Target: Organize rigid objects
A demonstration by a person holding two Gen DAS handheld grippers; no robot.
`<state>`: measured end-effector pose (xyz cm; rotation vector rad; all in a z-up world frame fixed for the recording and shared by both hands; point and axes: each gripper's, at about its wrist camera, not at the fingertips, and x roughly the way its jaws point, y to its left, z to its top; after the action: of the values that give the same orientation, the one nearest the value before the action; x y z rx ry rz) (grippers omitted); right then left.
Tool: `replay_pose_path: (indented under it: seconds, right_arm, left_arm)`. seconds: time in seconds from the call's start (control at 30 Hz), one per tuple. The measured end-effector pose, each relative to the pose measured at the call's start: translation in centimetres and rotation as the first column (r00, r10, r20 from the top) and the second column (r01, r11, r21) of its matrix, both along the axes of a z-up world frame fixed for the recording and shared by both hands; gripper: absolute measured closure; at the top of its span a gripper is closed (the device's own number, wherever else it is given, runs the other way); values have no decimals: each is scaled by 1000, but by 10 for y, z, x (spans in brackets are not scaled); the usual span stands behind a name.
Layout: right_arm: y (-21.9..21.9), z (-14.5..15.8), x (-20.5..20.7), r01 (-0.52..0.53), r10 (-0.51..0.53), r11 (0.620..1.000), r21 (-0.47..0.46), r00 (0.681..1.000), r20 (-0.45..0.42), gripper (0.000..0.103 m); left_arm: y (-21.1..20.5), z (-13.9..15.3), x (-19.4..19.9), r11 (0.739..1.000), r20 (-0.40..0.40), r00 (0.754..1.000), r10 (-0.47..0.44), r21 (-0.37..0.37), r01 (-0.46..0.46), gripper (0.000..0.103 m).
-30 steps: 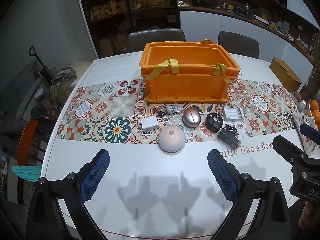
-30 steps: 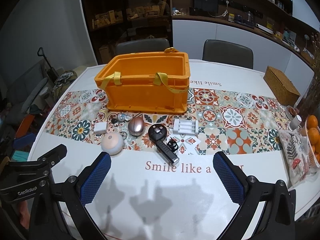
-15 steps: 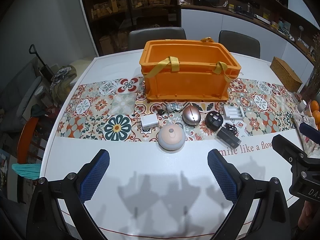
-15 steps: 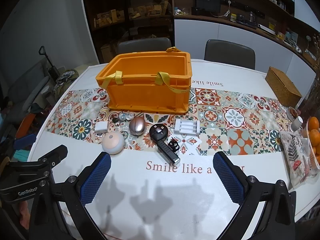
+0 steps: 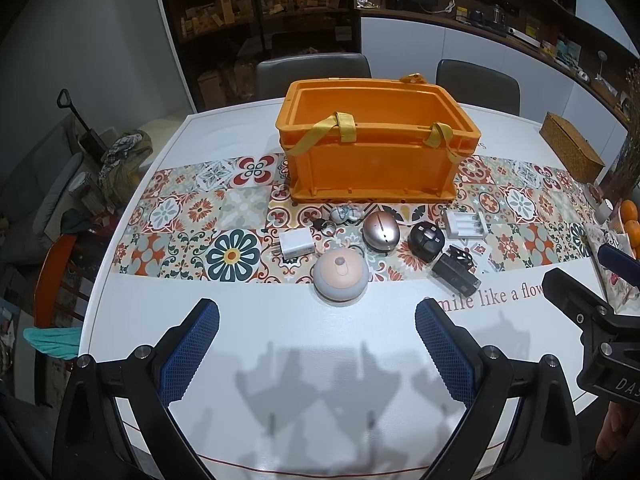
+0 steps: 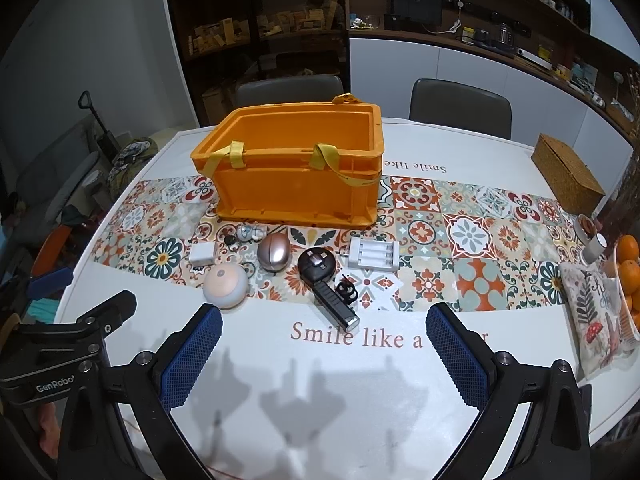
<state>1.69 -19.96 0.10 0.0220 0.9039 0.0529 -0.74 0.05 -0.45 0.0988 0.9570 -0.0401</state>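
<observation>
Nothing on the table has moved since the earlier frames; both grippers hover as before. From the left wrist, the left gripper (image 5: 317,354) holds its jaws wide apart, empty, with the round pink gadget (image 5: 340,275) just ahead between them and the orange crate (image 5: 372,160) farther ahead. From the right wrist, the right gripper (image 6: 324,358) gapes likewise, the black flashlight (image 6: 335,309) ahead between its jaws, the crate (image 6: 296,184) beyond.

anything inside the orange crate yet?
Nothing visible inside the orange crate: the inner walls show bare in both wrist views. Its near wall hides the floor, so something low could sit there unseen. The small items still lie on the table runner in front.
</observation>
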Motion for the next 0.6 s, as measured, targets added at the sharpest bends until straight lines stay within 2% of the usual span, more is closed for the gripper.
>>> replay_pose_path:
  seconds: [0.6]
  right_arm:
    - [2,-1,5,-4,4,1000,-1,1000,-3,0]
  left_arm:
    - [-1,-1,0,1000,0,1000,-1,2,1,3]
